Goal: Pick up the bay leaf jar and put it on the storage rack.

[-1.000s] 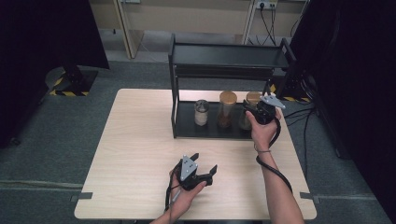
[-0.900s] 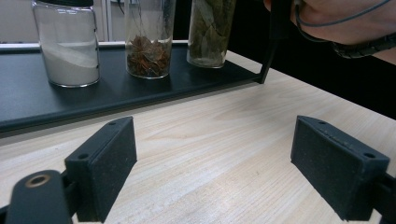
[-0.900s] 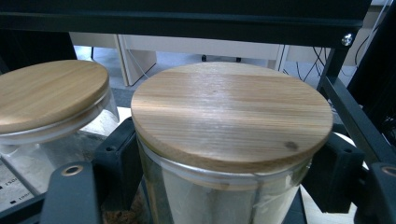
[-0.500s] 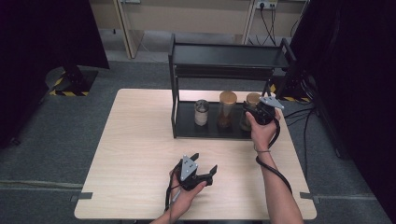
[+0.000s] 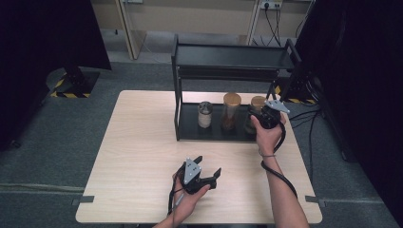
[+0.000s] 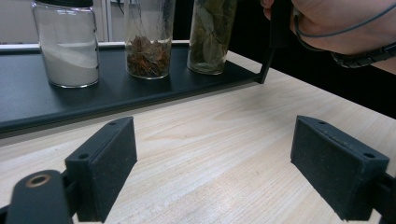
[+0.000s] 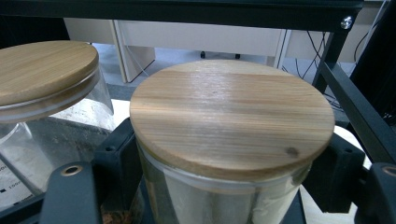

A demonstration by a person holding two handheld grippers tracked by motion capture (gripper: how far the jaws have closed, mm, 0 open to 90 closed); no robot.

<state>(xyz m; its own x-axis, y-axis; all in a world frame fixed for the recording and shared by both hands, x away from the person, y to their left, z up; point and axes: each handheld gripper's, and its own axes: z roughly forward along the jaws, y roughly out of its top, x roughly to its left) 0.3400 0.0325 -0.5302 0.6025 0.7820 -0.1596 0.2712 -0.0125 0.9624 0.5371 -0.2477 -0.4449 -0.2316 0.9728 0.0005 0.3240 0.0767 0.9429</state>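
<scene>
Nothing has moved: right gripper (image 7: pixel 224 186) clamps the round wood-lidded glass jar (image 7: pixel 232 125); left gripper (image 6: pixel 224 168) fingers gape wide.

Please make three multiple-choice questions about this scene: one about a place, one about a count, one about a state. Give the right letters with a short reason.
1. Where do the jars stand?
A. on the rack's lower shelf
B. on the floor
C. on the rack's top shelf

2. How many jars are on the rack?
A. one
B. three
C. five

3. How is the right gripper?
A. open above the table
B. lying on the floor
C. shut on a jar

Answers:
1 A: the jars stand on the black rack shelf.
2 B: the white-filled jar, middle jar and right jar.
3 C: the right gripper has fingers pressing the right jar.
</scene>
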